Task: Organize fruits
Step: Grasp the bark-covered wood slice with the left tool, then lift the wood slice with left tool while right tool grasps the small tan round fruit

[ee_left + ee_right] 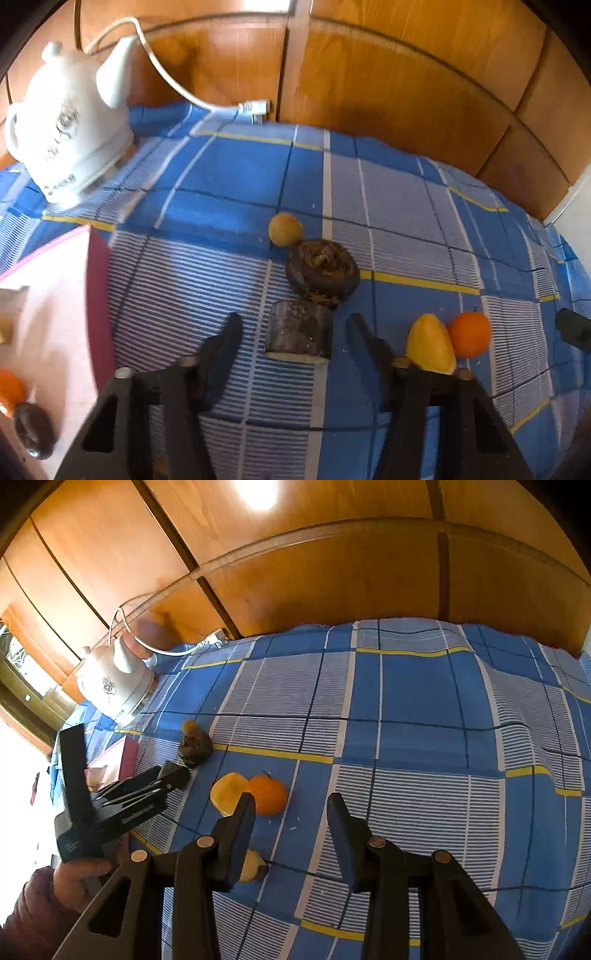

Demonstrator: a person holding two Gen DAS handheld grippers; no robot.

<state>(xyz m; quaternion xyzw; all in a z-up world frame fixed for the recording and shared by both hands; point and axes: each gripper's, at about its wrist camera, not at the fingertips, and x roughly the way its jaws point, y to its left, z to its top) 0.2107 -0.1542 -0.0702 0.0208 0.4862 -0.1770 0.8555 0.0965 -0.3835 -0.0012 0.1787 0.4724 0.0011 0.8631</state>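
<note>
Fruits are shown loose on a blue checked cloth over the worktop [229, 177], with the pink box [55, 295] as landmark. A cut dark-skinned piece [299, 332] lies just beyond the box's near corner, framed between the spread, empty jaws of the left gripper [293, 332]. Farther from the box a round dark fruit [322, 271] touches a small yellow fruit [285, 229]; farther still, a yellow piece [430, 345] touches an orange [469, 334]. An orange fruit [9, 391] and a dark one [33, 430] already lie in the box. The right gripper [291, 812] is held open, empty, near the orange. A pick-up step is judged in hand; closure on the cut piece, then transfer to the box, is called for.
</note>
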